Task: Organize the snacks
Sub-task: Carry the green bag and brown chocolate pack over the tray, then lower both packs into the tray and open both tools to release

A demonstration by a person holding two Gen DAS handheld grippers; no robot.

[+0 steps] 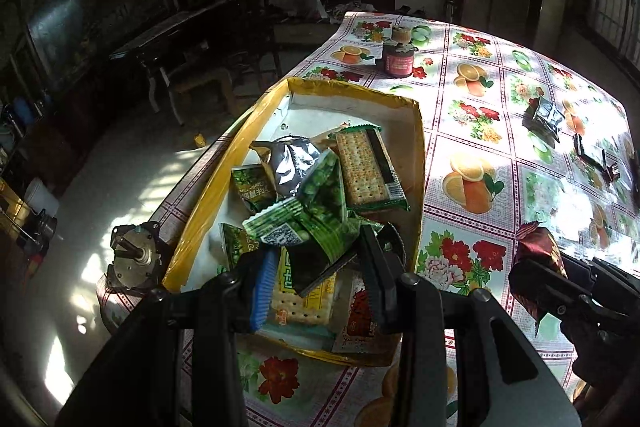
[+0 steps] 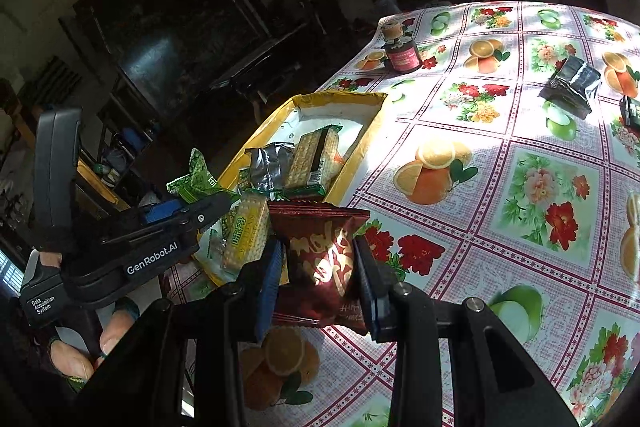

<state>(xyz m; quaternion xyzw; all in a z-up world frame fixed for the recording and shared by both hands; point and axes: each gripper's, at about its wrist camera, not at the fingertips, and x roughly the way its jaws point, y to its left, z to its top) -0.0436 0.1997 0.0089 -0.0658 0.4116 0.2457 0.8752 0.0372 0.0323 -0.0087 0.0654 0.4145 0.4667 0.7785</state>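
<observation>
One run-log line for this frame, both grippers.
left gripper: shut on green snack packet, above yellow box | right gripper: shut on dark red snack packet, beside box

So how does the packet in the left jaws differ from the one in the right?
The green packet in the left gripper hangs over the yellow-edged box; the dark red packet in the right gripper is over the flowered tablecloth, beside the box. The green packet looks crumpled and tilted; the red one sits flat and upright between its jaws. Both are sealed snack packets, each clamped in shut jaws.
</observation>
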